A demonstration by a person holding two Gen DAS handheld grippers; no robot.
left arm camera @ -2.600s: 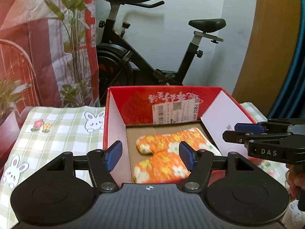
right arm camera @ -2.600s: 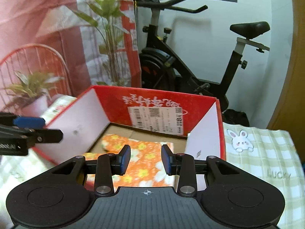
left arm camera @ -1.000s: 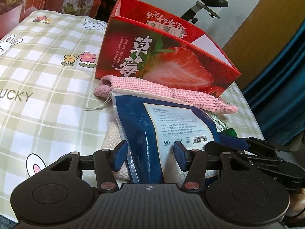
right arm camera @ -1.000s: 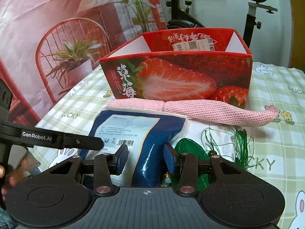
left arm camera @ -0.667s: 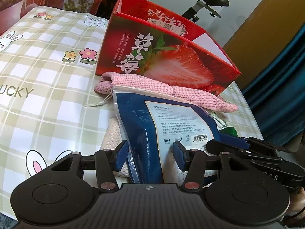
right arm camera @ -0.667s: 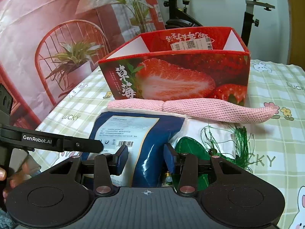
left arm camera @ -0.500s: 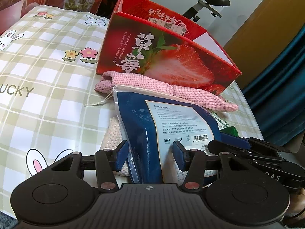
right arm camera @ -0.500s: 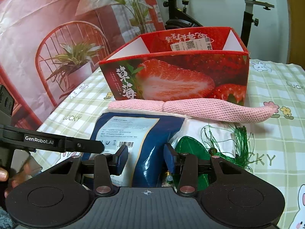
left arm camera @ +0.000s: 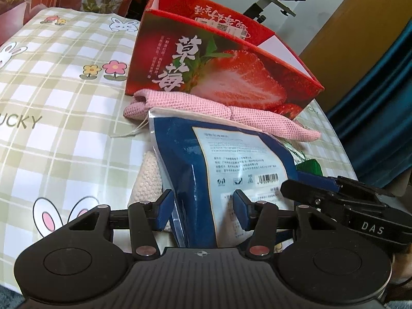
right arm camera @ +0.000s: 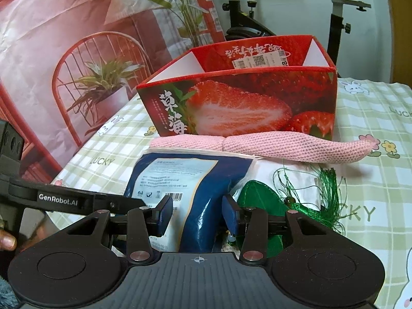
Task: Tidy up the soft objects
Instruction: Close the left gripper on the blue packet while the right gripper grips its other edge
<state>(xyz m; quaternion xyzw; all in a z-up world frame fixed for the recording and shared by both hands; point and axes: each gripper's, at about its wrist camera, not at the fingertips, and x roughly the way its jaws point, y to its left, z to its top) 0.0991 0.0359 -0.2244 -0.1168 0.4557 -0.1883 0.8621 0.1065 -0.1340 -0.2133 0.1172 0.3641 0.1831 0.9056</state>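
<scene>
Blue pouch [left arm camera: 206, 159] with a white printed label lies on the checked tablecloth [left arm camera: 64, 82], in front of the red strawberry box [left arm camera: 213, 72]. A long pink knitted piece [right arm camera: 270, 145] stretches between pouch and box, touching the box's front wall. Both grippers meet at the pouch's near end. The left gripper [left arm camera: 202, 209] has its blue pads on either side of that end, and the right gripper [right arm camera: 197, 215] straddles a raised blue fold beside it; whether either set of pads actually presses the plastic, I cannot tell. A cream knitted thing [left arm camera: 148, 180] peeks from under the pouch's left side, and a green tasselled ornament [right arm camera: 260, 195] lies to its right.
</scene>
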